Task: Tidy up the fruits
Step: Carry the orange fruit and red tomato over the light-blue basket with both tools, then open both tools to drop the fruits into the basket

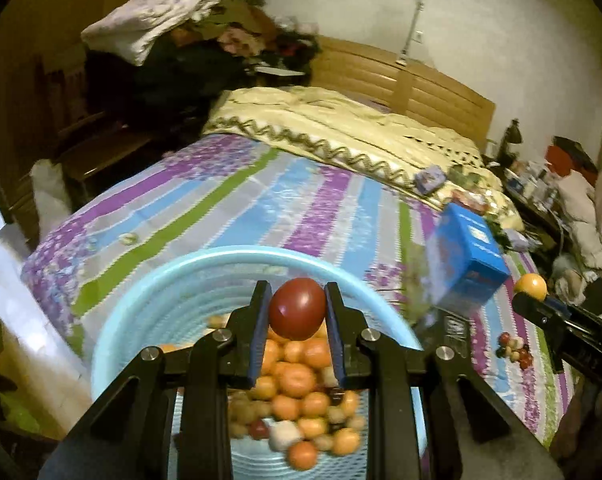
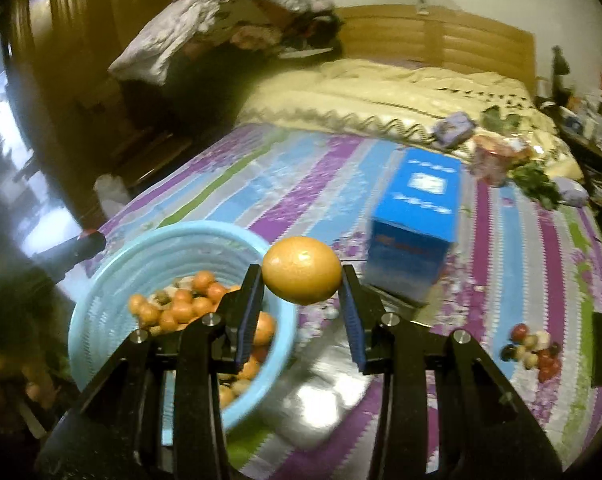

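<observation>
My left gripper (image 1: pixel 297 308) is shut on a dark red fruit (image 1: pixel 297 309) and holds it above a light blue basket (image 1: pixel 149 280) that holds several small orange and pale fruits (image 1: pixel 301 396). My right gripper (image 2: pixel 301 276) is shut on a yellow-orange fruit (image 2: pixel 301 270), held just right of the basket (image 2: pixel 101 300) and above the striped bedspread. The right gripper and its fruit (image 1: pixel 532 286) also show at the right in the left wrist view. A small cluster of red and pale fruits (image 2: pixel 535 350) lies on the bedspread at the right.
A blue cardboard box (image 2: pixel 415 232) stands on the bedspread (image 2: pixel 301 184) beyond the grippers. A cream blanket (image 2: pixel 381 96) and wooden headboard (image 2: pixel 461 40) lie further back. Leafy greens (image 2: pixel 535 178) and clutter sit at the far right. A shiny plastic bag (image 2: pixel 317 396) lies below the right gripper.
</observation>
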Available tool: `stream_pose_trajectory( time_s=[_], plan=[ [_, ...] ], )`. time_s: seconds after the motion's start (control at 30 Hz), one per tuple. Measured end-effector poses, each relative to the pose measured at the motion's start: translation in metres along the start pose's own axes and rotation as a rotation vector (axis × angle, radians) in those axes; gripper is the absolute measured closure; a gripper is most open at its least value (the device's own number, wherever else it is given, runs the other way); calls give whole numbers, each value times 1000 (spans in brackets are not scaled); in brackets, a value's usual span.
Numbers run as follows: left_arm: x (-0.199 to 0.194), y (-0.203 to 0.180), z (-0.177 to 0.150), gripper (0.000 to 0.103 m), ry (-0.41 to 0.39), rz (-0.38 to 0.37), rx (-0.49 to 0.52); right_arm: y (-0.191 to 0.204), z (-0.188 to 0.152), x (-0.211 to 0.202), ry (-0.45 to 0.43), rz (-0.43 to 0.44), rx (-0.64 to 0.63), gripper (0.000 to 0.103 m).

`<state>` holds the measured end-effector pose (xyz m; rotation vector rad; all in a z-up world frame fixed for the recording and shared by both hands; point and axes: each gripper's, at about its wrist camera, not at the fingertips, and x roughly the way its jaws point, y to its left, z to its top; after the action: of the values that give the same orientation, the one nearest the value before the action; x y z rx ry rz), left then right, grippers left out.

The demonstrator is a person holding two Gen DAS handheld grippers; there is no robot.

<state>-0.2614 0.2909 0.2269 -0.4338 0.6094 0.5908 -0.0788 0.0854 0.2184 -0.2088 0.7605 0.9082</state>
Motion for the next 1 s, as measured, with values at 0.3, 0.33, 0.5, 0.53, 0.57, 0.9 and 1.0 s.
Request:
stream_pose_trajectory(
  time_s=[0.3,0.33,0.5,0.53,0.57,0.9,1.0],
  plan=[
    [6,61,-1,76,20,55,-69,38,0,32,75,37,-20,64],
    [8,66,-2,76,24,59,-75,41,0,36,83,39,-22,64],
    [17,84,-9,76,52,78,-86,59,-2,51,129,55,-33,64],
    [20,86,-10,76,61,78,-86,61,-2,52,134,55,-34,64],
    [24,88,-13,76,76,76,-82,64,-2,55,144,58,-37,64],
    [45,87,-24,76,140,42,-58,81,-5,65,176,55,-55,64],
    [46,88,-24,76,141,42,-60,83,-4,65,178,58,-55,64]
  ],
)
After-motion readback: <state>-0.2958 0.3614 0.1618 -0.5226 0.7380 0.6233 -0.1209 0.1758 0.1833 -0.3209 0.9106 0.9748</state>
